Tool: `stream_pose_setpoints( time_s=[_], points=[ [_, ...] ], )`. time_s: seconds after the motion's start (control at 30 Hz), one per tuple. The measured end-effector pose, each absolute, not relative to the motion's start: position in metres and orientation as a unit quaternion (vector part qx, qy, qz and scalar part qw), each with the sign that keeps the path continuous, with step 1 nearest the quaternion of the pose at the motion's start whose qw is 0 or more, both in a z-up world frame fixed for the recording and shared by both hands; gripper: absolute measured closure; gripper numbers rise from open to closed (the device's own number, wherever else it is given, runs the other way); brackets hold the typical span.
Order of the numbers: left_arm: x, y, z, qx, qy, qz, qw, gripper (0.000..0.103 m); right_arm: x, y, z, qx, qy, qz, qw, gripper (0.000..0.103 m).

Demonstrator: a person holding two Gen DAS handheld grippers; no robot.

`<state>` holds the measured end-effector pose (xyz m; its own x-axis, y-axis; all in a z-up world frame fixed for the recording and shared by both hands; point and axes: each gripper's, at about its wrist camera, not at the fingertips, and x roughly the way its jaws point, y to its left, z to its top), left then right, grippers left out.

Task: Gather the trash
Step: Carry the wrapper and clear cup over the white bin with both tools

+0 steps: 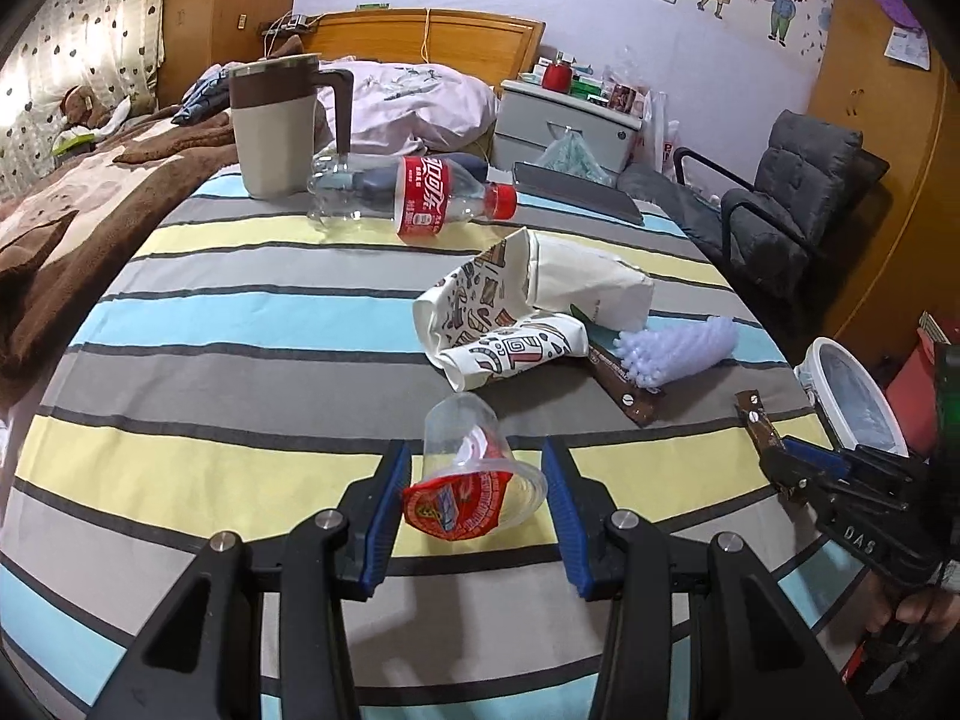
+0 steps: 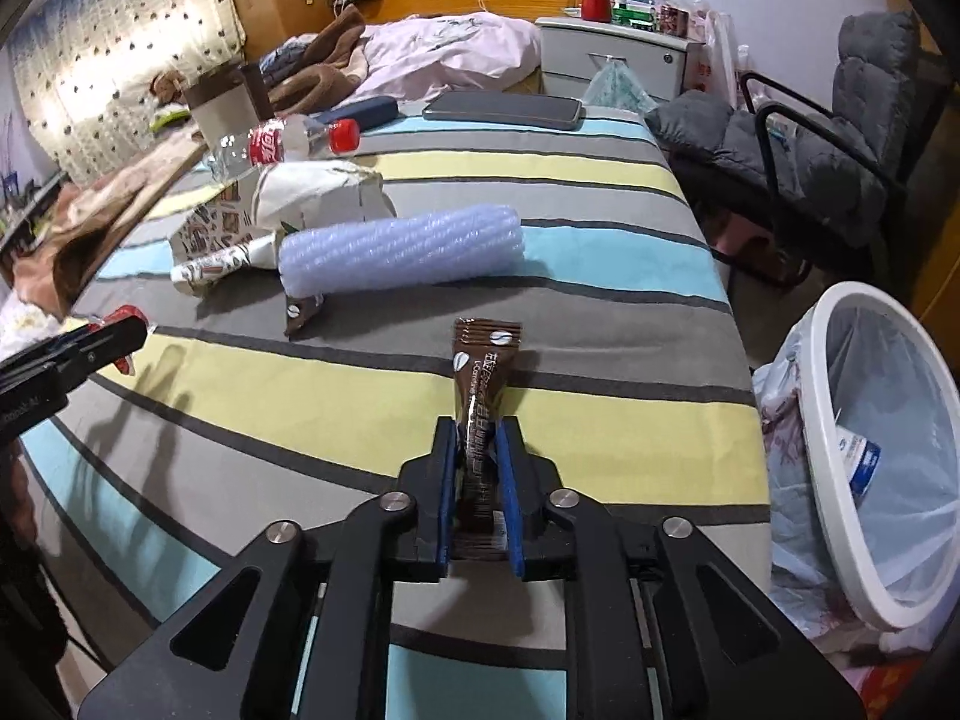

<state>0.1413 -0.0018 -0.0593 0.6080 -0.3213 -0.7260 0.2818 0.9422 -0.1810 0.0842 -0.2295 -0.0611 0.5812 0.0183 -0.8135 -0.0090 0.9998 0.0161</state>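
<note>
My left gripper [image 1: 474, 450] is on a clear plastic cup [image 1: 462, 432] with a torn red foil lid; both blue pads press on its rim just above the striped bed sheet [image 1: 240, 312]. The right wrist view shows this gripper [image 2: 129, 330] raised at the left edge. My right gripper [image 2: 479, 423] holds a brown coffee sachet [image 2: 486, 360] in narrow jaws, the sachet's edges against both pads and its end sticking forward. In the left wrist view the right gripper [image 1: 780, 450] hovers near the bed's right edge, beside a white trash bin [image 2: 840, 420] with a plastic liner.
On the sheet lie a cola bottle [image 1: 420, 198], a crumpled printed paper bag [image 1: 528, 312], a bubble-wrap roll [image 1: 678, 348] and a second brown sachet [image 1: 624, 396]. A beige mug [image 1: 276, 126] and a dark tablet [image 1: 570, 192] sit farther back. A grey chair [image 1: 798, 180] stands right.
</note>
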Motion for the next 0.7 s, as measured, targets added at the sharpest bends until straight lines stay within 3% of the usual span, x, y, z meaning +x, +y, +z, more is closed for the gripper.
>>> stream_pose_setpoints(
  time_s=[0.07, 0.2, 0.27, 0.3, 0.7],
  points=[
    [0.143, -0.003, -0.061, -0.02, 0.411, -0.167, 0.896, 0.056, 0.085, -0.229, -0.063, 0.002, 0.46, 0.008, 0.888, 0.073],
    [0.146, -0.006, -0.066, -0.015, 0.422, -0.163, 0.892, 0.056, 0.087, -0.232, -0.061, 0.012, 0.457, 0.002, 0.889, 0.073],
    [0.146, -0.005, -0.069, -0.018, 0.427, -0.163, 0.889, 0.056, 0.086, -0.231, -0.062, 0.008, 0.455, -0.004, 0.89, 0.085],
    [0.146, -0.005, -0.07, -0.019, 0.428, -0.163, 0.889, 0.056, 0.085, -0.231, -0.062, 0.006, 0.454, -0.006, 0.891, 0.086],
    [0.133, -0.015, -0.054, -0.006, 0.407, -0.17, 0.897, 0.057, 0.072, -0.235, -0.045, 0.027, 0.42, 0.002, 0.907, 0.086]
  ],
)
